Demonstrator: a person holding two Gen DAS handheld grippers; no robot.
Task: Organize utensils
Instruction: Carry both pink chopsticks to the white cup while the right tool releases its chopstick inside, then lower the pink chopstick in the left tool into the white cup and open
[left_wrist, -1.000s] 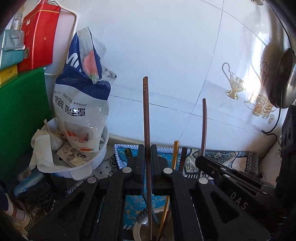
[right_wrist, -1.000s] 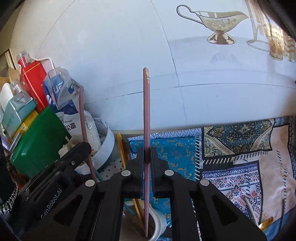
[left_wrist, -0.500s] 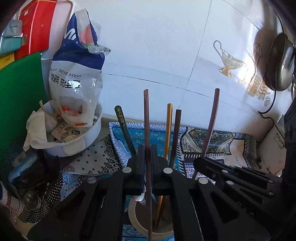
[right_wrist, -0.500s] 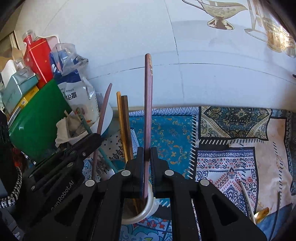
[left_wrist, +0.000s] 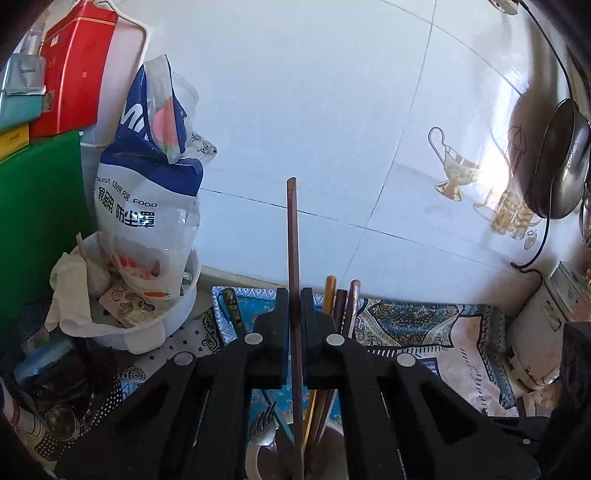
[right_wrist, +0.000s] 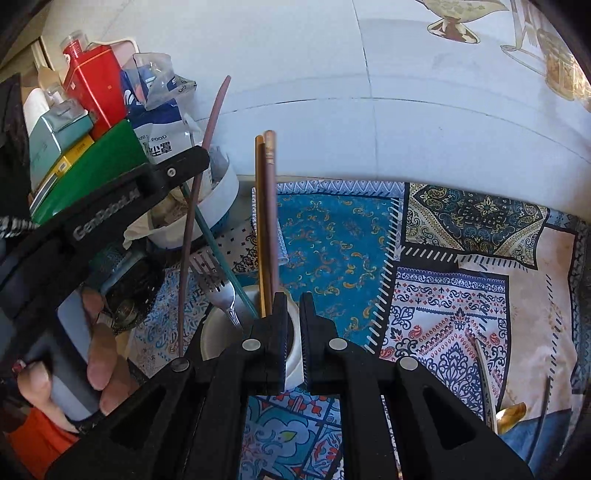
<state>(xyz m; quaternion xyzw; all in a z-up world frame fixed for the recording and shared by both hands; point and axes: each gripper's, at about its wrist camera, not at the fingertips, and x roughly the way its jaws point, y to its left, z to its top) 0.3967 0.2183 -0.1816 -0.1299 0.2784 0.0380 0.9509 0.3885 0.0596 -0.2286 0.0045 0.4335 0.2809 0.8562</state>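
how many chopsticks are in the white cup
3, standing side by side: yellow, dark brown, reddish. A fourth is clamped in the left fingers; others may be hidden.

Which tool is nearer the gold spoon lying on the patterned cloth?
Right. The right tool is over the white cup, the gold spoon lying to its right; the left tool, gripping a brown chopstick, is beyond the cup on the opposite side.

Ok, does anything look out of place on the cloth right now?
Yes. A gold spoon and a slim utensil lie loose on the patterned cloth, well apart from the white cup where the others stand.
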